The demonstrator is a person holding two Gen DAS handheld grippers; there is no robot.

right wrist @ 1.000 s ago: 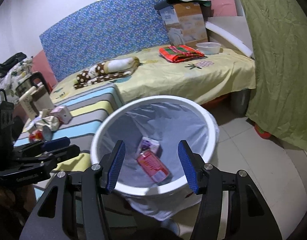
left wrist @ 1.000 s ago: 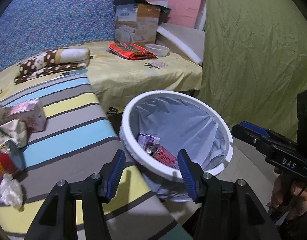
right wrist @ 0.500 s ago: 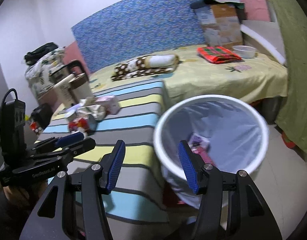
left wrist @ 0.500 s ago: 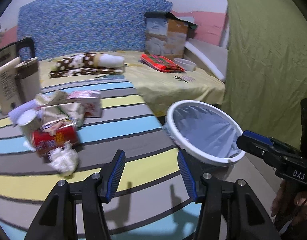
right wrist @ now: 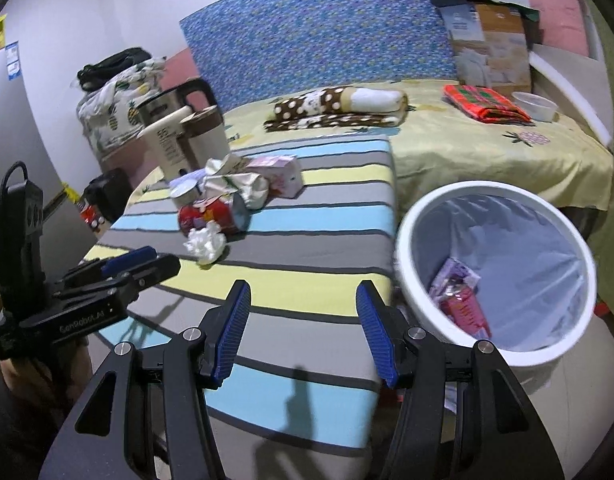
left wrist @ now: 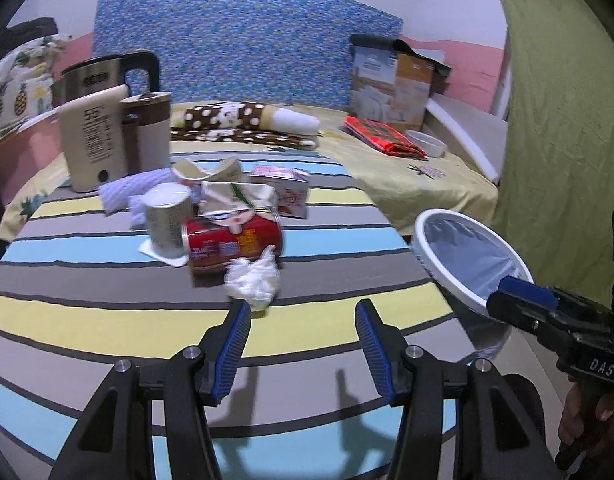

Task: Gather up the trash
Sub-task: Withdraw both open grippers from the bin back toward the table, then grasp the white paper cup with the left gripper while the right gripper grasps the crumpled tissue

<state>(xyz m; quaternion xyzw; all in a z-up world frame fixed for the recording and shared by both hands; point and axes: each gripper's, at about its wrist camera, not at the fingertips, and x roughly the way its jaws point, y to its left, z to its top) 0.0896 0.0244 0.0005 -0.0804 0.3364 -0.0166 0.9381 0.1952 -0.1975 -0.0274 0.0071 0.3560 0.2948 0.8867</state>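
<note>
Striped tabletop [left wrist: 307, 240] at frame centre, trash heaped mid-frame. My left gripper [left wrist: 303, 338] wide open, empty, lined up on crumpled tissue [left wrist: 253, 280]. Right gripper [right wrist: 303, 322] equally spread, empty, beside bin [right wrist: 403, 240] at right.

Dim indoor light from above; gripper shadows fall forward, trash slightly blurred, fisheye edges vignetted

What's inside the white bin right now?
In the right wrist view, the white bin has a pale liner holding a red-pink packet and a purple wrapper. The near rim hides the bottom, so anything beneath can't be seen. The left wrist view shows only liner.
</note>
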